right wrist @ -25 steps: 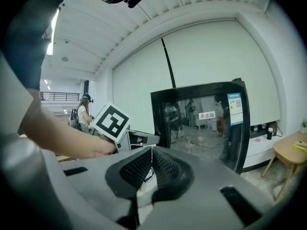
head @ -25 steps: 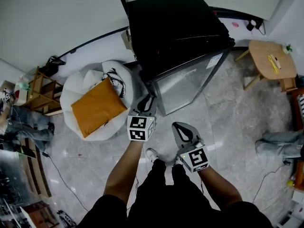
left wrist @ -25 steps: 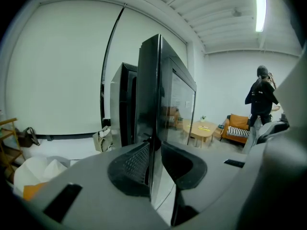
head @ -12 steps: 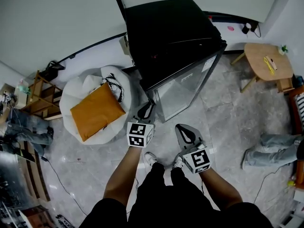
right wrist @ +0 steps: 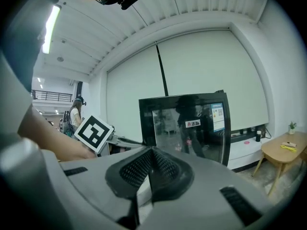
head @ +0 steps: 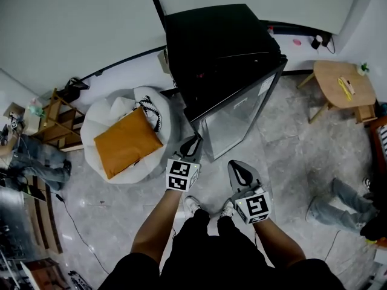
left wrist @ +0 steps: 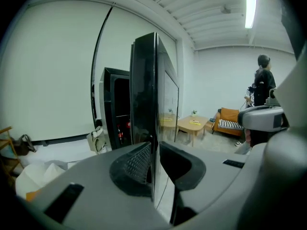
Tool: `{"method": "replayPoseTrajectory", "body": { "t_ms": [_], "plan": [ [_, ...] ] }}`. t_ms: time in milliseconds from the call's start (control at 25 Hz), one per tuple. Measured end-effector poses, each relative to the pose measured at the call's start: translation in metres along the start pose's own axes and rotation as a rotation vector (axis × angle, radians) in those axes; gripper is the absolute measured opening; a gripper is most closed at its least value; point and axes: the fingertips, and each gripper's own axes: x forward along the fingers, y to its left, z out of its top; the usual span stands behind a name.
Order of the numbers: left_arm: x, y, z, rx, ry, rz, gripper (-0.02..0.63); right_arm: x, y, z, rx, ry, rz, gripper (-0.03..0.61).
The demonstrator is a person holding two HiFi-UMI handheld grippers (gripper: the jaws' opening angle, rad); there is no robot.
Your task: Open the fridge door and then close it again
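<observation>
Black-framed fridge door [head: 233, 116] stands ajar, its free edge between the jaws of my left gripper [left wrist: 154, 150], just closing to a narrow gap; my right gripper [right wrist: 149, 164] is pinched together, empty.

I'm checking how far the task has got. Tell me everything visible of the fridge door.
The door is a glass pane in a black frame, with a small white label and a blue-and-white sticker near the top. It stands upright and ajar, swung off the black fridge, whose dark inside shows past it. Its free edge runs between the jaws of the left hand-held gripper, which have just been closing; whether the pads press it yet is unclear. Nothing else is seen touching it.
</observation>
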Motion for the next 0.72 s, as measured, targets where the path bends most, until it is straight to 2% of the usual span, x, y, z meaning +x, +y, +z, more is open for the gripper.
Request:
{"method": "replayPoseTrajectory", "body": {
  "t_ms": [280, 720],
  "plan": [
    [-0.007, -0.017, -0.005, 0.000, 0.038, -0.019, 0.074, -0.008, 0.000, 0.005, -0.050, -0.006, 0.000, 0.018],
    [-0.018, -0.055, -0.012, -0.029, 0.026, -0.052, 0.074, -0.031, -0.012, -0.001, -0.051, 0.004, -0.035, 0.018]
  ]
}}
